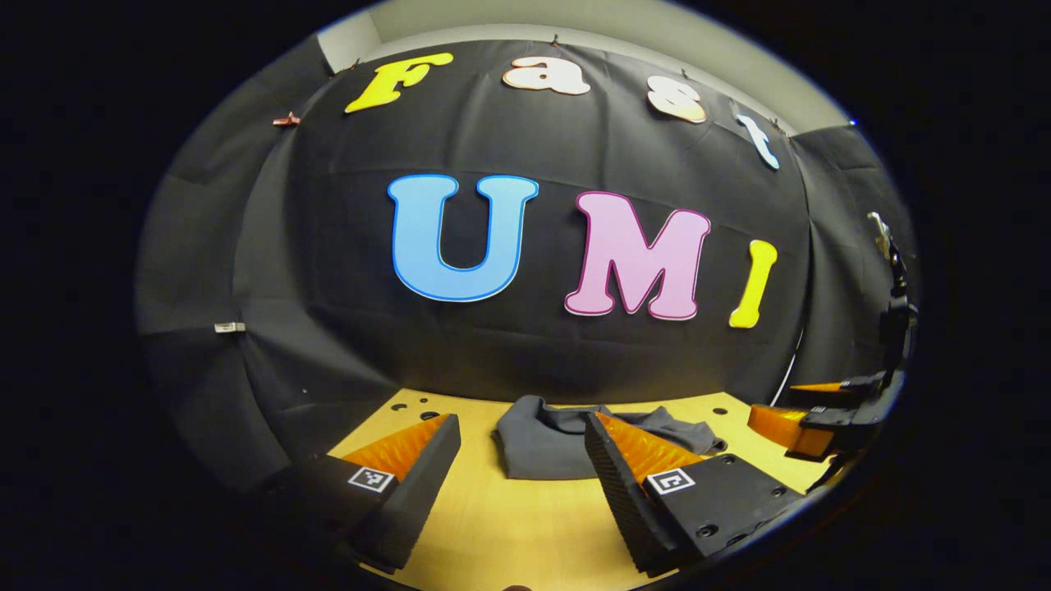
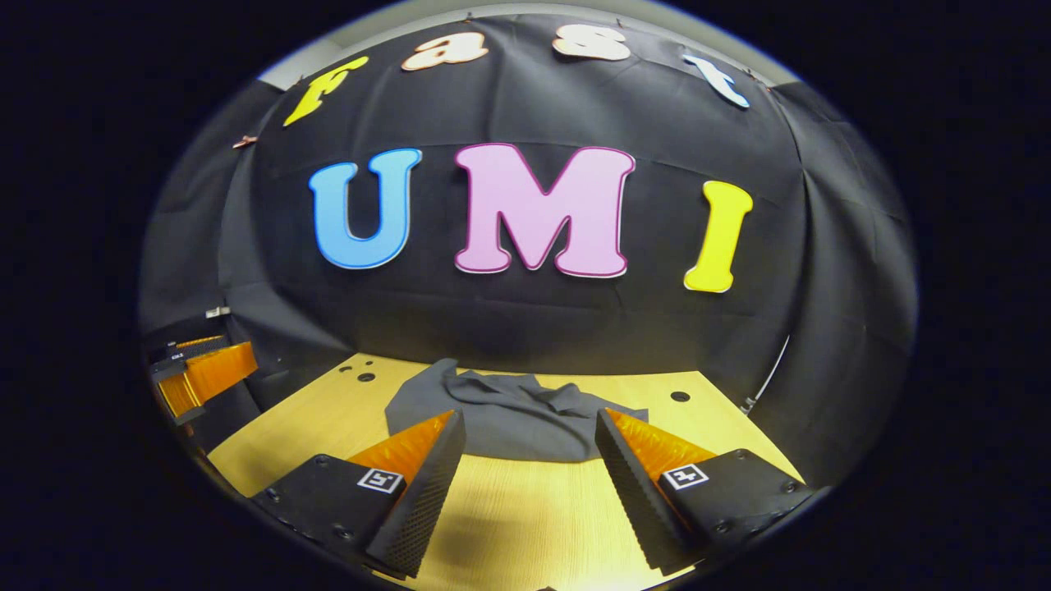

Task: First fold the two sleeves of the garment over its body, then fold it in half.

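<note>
My dark grey garment (image 2: 509, 419) lies rumpled in a compact, creased heap flat on the far middle of the wooden table (image 2: 525, 525), close to the back wall.

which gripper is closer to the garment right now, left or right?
Hard to separate: both grippers hover open above the table, short of the grey garment. The left gripper looks marginally nearer, its right jaw overlapping the cloth in its own view; the right gripper frames it between its jaws.
</note>
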Motion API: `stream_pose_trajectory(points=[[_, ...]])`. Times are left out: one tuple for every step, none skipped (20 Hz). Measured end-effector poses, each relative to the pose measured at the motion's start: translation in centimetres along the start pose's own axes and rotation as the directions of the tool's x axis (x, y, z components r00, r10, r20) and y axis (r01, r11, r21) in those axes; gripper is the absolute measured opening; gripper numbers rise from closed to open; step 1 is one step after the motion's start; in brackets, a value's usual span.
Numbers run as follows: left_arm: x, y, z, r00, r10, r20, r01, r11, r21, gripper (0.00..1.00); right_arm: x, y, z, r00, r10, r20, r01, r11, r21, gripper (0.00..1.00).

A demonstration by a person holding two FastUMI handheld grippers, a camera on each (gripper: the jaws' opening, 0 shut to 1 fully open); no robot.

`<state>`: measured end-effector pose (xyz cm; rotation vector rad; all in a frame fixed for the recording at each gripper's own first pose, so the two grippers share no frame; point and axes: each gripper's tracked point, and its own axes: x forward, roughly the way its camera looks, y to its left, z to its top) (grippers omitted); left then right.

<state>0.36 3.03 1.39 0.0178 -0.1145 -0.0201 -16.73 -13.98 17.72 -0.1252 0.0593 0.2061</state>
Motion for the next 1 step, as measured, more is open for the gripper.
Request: stream_pose_trajectory(points=[[-0.65,0.24,-0.4,1.0,0.002,-0.011,-0.002,1.0,0.002,0.96,-0.85,0.69,-0.12,1.0,0.006,0.001,-0.006,1.0,-0.001,0.98]])
